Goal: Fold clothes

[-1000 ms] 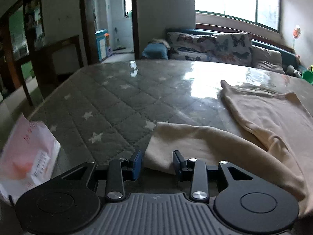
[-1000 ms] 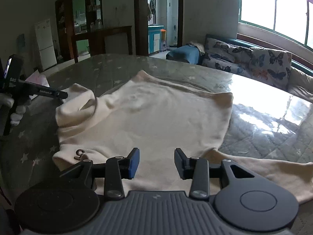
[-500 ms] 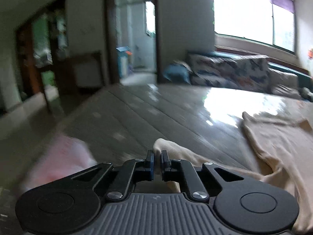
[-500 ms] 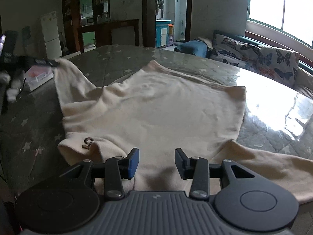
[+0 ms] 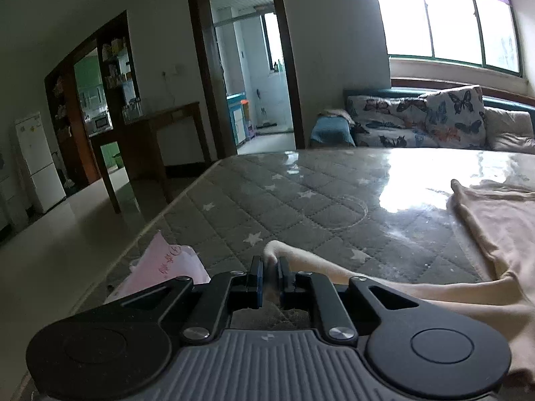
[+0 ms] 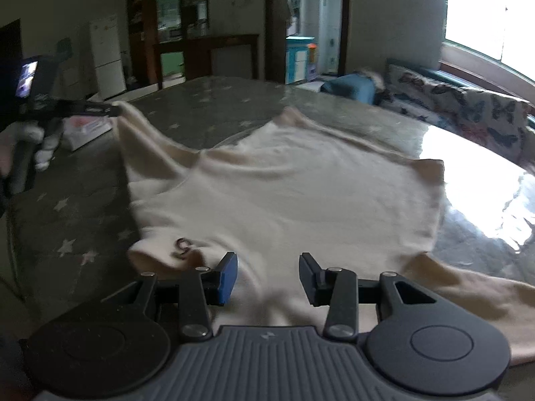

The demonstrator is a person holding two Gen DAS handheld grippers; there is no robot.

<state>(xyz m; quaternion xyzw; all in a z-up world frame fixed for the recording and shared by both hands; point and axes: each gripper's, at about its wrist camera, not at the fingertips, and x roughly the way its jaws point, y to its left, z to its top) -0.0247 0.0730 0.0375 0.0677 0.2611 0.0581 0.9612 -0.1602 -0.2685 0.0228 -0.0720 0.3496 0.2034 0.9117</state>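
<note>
A cream long-sleeved top (image 6: 301, 200) lies spread on the grey star-quilted mattress (image 6: 207, 107), its collar with a small dark mark (image 6: 183, 246) near me. My left gripper (image 5: 270, 279) is shut on the end of the top's sleeve (image 5: 301, 259) and holds it lifted above the mattress; in the right wrist view it shows at the far left (image 6: 110, 110) with the sleeve stretched from it. My right gripper (image 6: 267, 277) is open and empty, hovering just over the top near the collar. The other sleeve (image 6: 468, 287) trails off to the right.
A pink and white paper packet (image 5: 167, 267) lies at the mattress's left edge, also seen in the right wrist view (image 6: 87, 128). A butterfly-print sofa (image 5: 434, 123) stands beyond the mattress. A dark wooden table (image 5: 150, 140) and a white fridge (image 5: 36, 160) stand at the left.
My left gripper closed on the sleeve end and lifted it up and out to the left, stretching the sleeve. My right gripper stayed open and moved slightly closer over the collar.
</note>
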